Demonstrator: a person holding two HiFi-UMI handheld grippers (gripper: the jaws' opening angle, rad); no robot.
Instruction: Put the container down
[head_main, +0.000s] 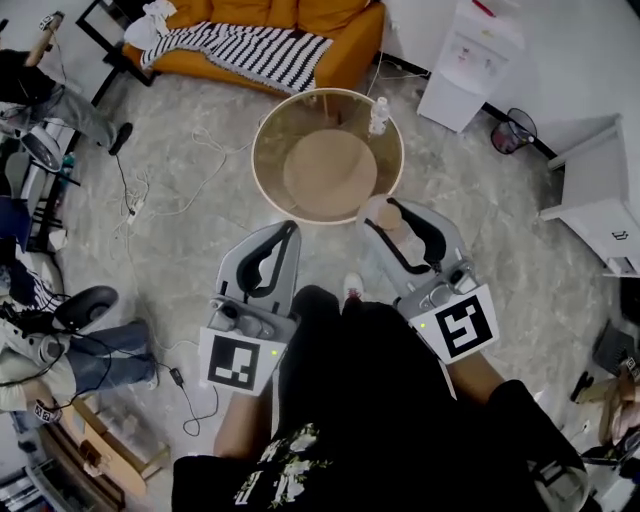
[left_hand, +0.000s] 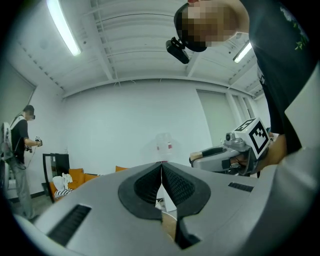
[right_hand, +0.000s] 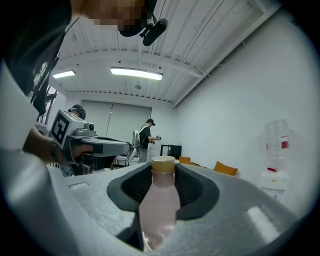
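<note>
A pink bottle (head_main: 398, 226) with a tan cap stands upright between the jaws of my right gripper (head_main: 386, 216), which is shut on it; in the right gripper view the bottle (right_hand: 159, 200) fills the gap between the dark pads. My left gripper (head_main: 288, 232) is shut, its pads meeting with nothing between them (left_hand: 161, 175). Both grippers are held level, side by side, just short of the near rim of a round glass table (head_main: 262, 130). The right gripper (left_hand: 196, 159) also shows at the right of the left gripper view.
A clear plastic bottle (head_main: 379, 115) stands on the table's far right. Behind are an orange sofa (head_main: 340, 30) with a striped blanket and a white water dispenser (head_main: 468, 60). A white cabinet (head_main: 600, 200) is at right. Cables (head_main: 140, 200) and a seated person (head_main: 70, 355) lie left.
</note>
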